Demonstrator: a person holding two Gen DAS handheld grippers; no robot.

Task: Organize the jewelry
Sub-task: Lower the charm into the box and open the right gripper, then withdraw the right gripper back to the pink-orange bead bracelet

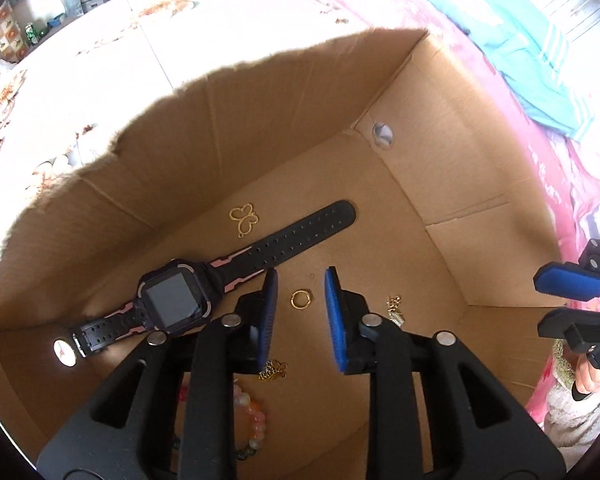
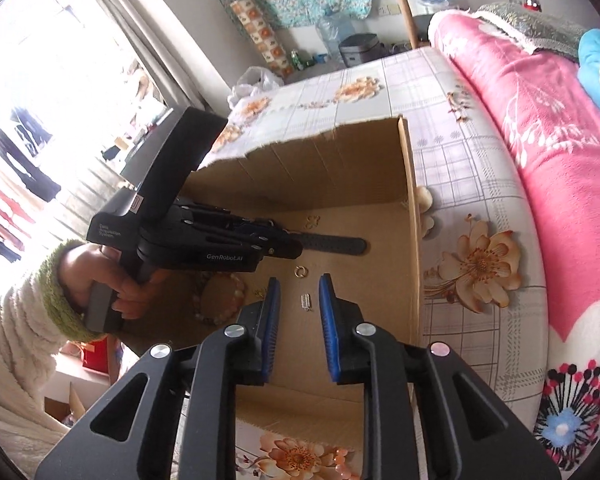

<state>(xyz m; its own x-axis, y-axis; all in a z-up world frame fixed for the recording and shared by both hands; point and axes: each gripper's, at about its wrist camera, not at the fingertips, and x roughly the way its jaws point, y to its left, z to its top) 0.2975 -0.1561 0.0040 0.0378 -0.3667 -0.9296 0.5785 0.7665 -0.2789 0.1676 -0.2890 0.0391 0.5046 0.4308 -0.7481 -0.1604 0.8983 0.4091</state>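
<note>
You are prob. near the end of the collecting part. The open brown cardboard box (image 1: pixel 452 184) on the flowered bed sheet (image 2: pixel 472 184) holds all the jewelry that I can see. On its bottom lie the black and pink smartwatch with a long perforated strap (image 1: pixel 176 302), the thin gold butterfly-outline pendant (image 1: pixel 245 218) just beside the strap, the small plain gold ring (image 1: pixel 300 299), a little gold and silver clasp piece (image 1: pixel 394 309), a gold filigree charm (image 1: pixel 275 372) and the bracelet of pale pink, orange and green beads (image 1: pixel 252 420).

Your left gripper (image 1: pixel 300 292) points steeply down into the box. Its blue pads stand apart on both sides of the gold ring without pressing it — nothing is gripped, and the ring rests on the cardboard.

Your right gripper (image 2: pixel 299 300) hovers over the near edge of the box, its jaws a little apart and empty. In the right wrist view the small clasp piece lies on the box floor between the fingertips, not touched.

What is left, as far as the pictures show: nothing lies loose on the sheet around the box, so the gathering seems done. But the pieces are only scattered on the bottom, w/o any order or compartments — if sorting is wanted, this is not yet done. I cannot tell if more items wait outside the views.
</note>
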